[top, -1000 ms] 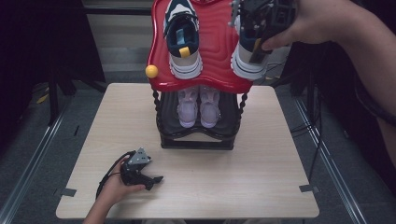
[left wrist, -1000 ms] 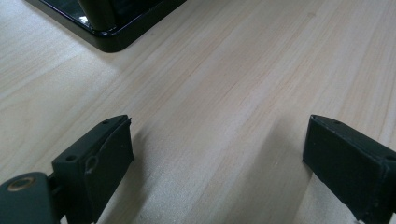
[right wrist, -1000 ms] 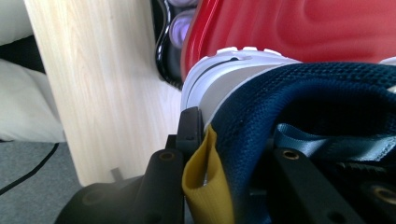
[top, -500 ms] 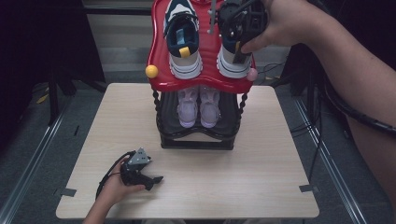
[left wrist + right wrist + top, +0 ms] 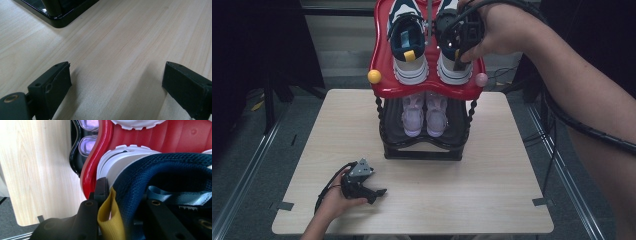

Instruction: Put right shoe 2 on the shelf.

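right claw: pinching navy sneaker heel on red shelf | left claw: spread, on table

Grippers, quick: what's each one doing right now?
Left gripper: open, nothing between the tongs, resting on the table.
Right gripper: closed on the navy-and-white sneaker's heel, on the red shelf.

Navy-and-white sneaker with yellow heel tab, upright on red top shelf, heel gripped.
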A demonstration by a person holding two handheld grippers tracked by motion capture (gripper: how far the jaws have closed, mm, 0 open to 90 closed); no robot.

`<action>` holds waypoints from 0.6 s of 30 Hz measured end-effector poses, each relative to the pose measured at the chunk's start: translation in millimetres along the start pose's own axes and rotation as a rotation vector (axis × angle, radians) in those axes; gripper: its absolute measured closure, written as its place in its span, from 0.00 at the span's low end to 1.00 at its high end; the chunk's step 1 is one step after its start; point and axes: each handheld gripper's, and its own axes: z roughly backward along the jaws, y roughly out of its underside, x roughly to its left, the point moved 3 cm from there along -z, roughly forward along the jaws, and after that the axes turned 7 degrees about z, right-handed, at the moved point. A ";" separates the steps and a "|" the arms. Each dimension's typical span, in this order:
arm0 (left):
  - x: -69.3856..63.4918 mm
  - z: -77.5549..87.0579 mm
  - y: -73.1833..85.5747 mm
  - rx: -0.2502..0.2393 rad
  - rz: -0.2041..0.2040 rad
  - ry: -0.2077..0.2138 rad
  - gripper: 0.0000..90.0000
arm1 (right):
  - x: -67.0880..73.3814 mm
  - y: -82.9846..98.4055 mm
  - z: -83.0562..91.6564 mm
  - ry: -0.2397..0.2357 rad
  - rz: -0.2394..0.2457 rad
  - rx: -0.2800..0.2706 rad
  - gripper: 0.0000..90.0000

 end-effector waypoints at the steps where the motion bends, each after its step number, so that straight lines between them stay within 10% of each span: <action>1: 0.0 0.0 0.0 0.000 0.000 0.000 0.09 | -0.8 -0.6 -1.0 0.001 0.001 0.001 0.81; 18: 0.0 0.0 0.0 0.000 0.000 0.000 0.09 | -11.7 -9.9 -7.9 0.021 0.017 -0.002 0.81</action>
